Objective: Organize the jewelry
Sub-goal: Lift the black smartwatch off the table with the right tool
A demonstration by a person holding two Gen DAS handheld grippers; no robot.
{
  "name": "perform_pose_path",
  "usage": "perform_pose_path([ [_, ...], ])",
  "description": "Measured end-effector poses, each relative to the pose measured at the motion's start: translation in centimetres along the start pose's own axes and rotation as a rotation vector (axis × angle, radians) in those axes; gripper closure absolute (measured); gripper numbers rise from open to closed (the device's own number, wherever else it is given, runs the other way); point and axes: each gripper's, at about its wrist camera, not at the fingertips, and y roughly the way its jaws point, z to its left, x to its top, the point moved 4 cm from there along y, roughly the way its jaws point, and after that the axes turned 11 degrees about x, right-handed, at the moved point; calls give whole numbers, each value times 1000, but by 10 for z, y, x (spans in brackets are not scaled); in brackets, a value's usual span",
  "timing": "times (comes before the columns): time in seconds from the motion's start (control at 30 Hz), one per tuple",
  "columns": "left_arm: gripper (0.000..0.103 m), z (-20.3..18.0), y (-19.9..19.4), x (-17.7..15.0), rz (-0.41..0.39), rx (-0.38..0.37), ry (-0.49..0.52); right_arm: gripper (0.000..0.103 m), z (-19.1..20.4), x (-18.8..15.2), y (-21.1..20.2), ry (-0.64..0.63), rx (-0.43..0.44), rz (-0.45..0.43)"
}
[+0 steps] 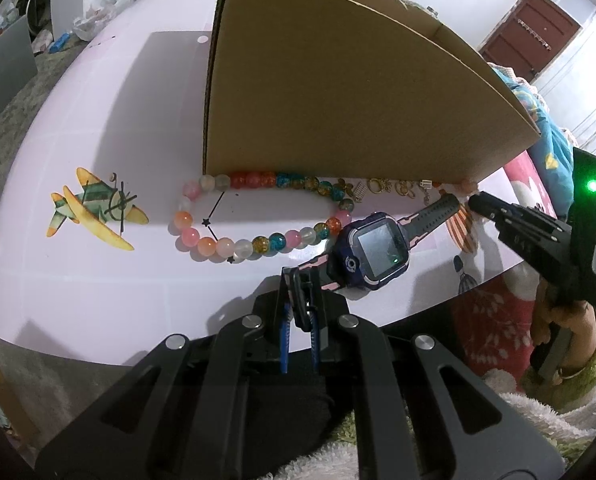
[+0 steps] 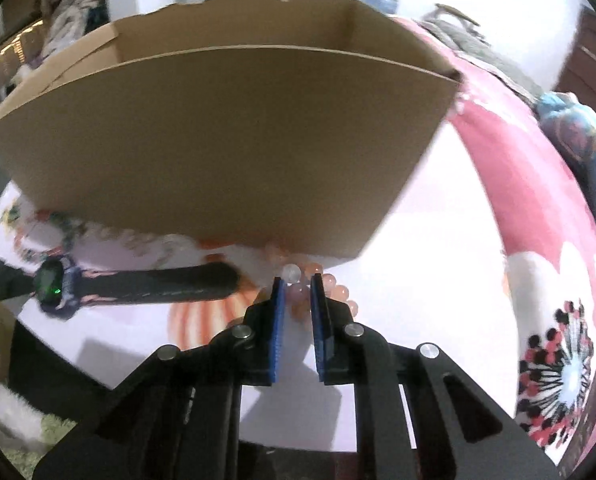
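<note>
We are pinching the near strap of the dark blue smartwatch (image 1: 372, 254) in our left gripper (image 1: 300, 280), whose jaws are pressing shut on it, while the watch is lying on the pale pink table (image 1: 98, 280) just beside the multicoloured bead bracelet (image 1: 258, 216). Our right gripper (image 2: 298, 286) is closing around a pink bead bracelet (image 2: 330, 288) lying at the foot of the cardboard box (image 2: 218, 152), with a bead sitting between the blue pads (image 2: 279, 320). Small gold charms (image 1: 382, 186) are lying along the box's base.
</note>
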Motion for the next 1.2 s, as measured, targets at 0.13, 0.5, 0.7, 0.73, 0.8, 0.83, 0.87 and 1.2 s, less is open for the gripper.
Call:
perform_pose_path([
  [0.13,95,-2,1,0,-2,8,2,79,3,1,-8,43,56,-7],
  [0.5,95,-9,2,0,-14,37,40,56,28,0,-6,144,367,-7],
  [0.7,95,-8,4,-1,-19,23,34,54,28,3,14,159,334,12],
  [0.73,95,-8,4,-1,-19,22,33,50,28,3,14,159,344,15],
  [0.8,95,-7,4,-2,-20,19,31,48,33,4,14,158,365,24],
  [0.83,95,-7,4,-2,-20,19,31,47,37,4,15,157,377,29],
  [0.87,95,-7,4,-2,-20,20,32,45,39,4,15,156,377,31],
  [1.2,95,-5,4,-3,-21,15,28,43,31,-4,16,340,646,66],
])
